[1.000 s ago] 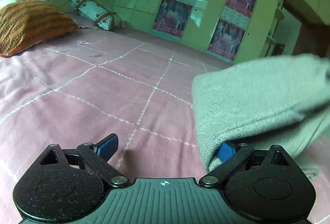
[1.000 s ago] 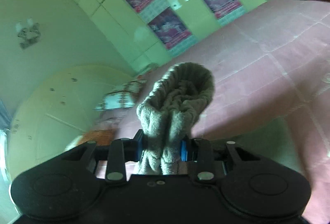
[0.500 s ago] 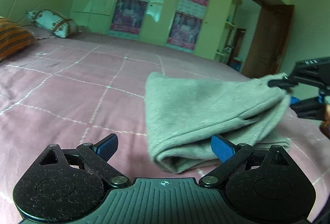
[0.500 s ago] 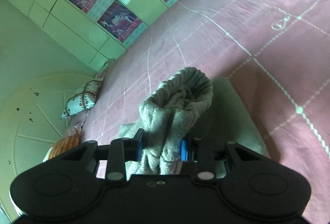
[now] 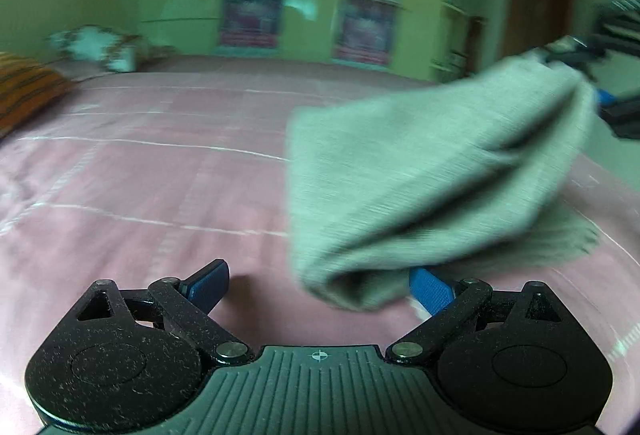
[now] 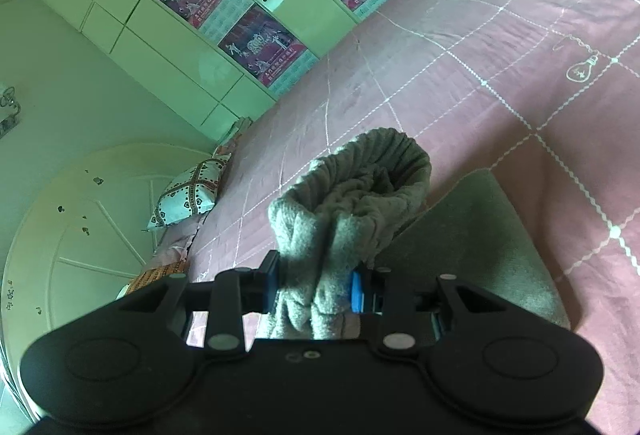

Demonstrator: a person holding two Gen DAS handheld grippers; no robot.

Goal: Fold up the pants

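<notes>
The grey knitted pants (image 5: 420, 175) hang folded over the pink bed, blurred by motion in the left wrist view. My right gripper (image 6: 316, 287) is shut on the bunched waistband of the pants (image 6: 352, 195), and a flat grey part (image 6: 472, 235) lies on the bed below. The right gripper also shows in the left wrist view (image 5: 604, 99) at the far right, holding the cloth's upper end. My left gripper (image 5: 320, 285) is open and empty, low over the bed, with the pants' lower fold just in front of its right finger (image 5: 430, 289).
The pink checked bedspread (image 5: 160, 175) fills the ground. An orange striped pillow (image 5: 24, 87) and a white patterned pillow (image 5: 100, 49) lie at the far left. Green wardrobe doors with posters (image 6: 256, 43) stand behind the bed. A brown door (image 5: 532, 3) is at the right.
The right gripper has lifted its end of the pants higher and further right. The left wrist view has swung, and the pants' fold has risen off the bed in front of the open left gripper.
</notes>
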